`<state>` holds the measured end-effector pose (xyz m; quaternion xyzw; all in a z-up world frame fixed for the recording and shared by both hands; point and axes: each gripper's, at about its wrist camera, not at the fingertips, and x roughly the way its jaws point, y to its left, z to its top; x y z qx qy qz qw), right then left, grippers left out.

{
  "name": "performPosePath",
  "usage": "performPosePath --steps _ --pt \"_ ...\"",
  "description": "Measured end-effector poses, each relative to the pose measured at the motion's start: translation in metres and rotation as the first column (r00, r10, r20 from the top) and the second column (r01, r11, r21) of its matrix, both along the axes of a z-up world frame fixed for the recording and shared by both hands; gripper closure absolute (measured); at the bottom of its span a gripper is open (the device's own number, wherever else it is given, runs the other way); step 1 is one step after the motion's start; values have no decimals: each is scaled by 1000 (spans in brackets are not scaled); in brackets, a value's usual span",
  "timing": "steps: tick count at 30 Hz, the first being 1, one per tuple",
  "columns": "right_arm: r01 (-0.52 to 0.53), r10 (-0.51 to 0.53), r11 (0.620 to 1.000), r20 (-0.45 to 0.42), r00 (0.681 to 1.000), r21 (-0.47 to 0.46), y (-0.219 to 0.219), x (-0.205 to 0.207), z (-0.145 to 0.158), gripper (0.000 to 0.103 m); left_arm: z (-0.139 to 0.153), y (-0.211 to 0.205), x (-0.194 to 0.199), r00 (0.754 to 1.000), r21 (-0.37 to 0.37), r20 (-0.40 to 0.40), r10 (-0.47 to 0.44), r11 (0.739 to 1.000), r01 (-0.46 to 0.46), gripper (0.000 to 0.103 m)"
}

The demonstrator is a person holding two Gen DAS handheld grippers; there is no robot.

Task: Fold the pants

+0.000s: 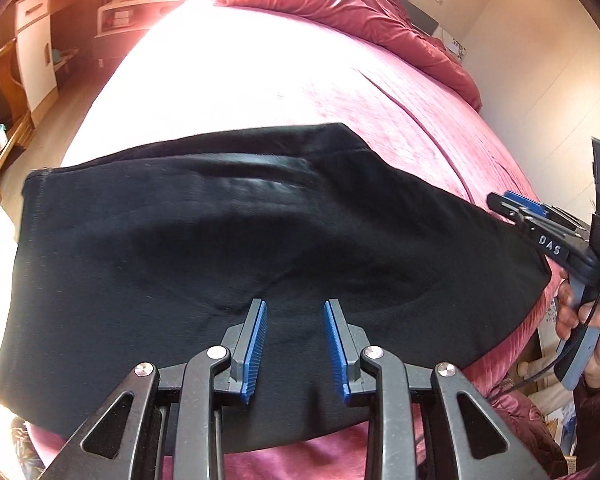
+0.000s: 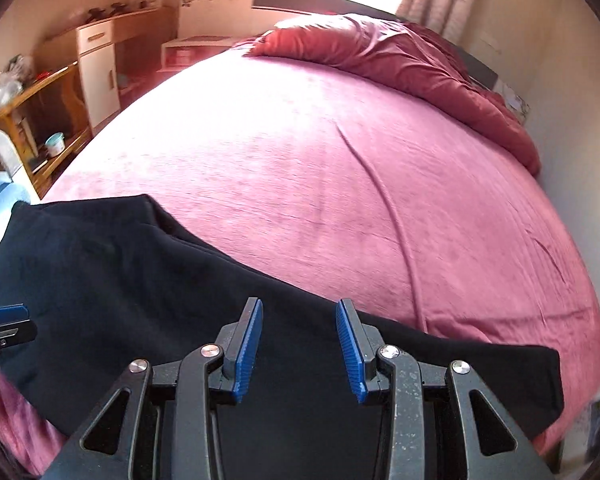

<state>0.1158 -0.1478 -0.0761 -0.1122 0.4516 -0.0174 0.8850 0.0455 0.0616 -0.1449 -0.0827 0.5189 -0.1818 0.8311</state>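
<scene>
The black pants (image 1: 240, 248) lie flat on the pink bed (image 1: 300, 80), low in the frame. My left claw (image 1: 295, 344) and right claw (image 2: 299, 348) hang over them, both open and holding nothing. I think I'm between folds, so next I must pinch an edge and bring it across.

Left claw (image 1: 295, 308) hovering w/ jaws apart, nothing btwn blue pads (image 1: 256, 344). Right claw (image 2: 299, 308) likewise spread wide, gripping nothing. Right hand (image 1: 588, 328) wrapping round grey handle, pointing claw leftward.
</scene>
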Motion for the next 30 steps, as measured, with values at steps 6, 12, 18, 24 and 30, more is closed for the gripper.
performPosePath --steps 6,12,18,24,30 --pt "-122 122 991 -9 993 -48 52 9 -4 64 7 22 3 999 -8 18 36 999 -36 73" --pt "-163 162 985 -24 986 -60 71 18 -10 62 15 35 12 998 -9 30 51 999 -51 73" --pt "-160 159 985 -23 987 -62 71 28 -11 57 14 34 12 999 -3 35 36 999 -36 73" --pt "-137 135 990 -36 990 -43 58 35 -17 56 11 28 13 999 -2 30 13 1000 -13 73" --pt "-124 121 991 -59 991 -49 40 44 -24 56 8 19 17 999 2 32 -7 1000 7 73"
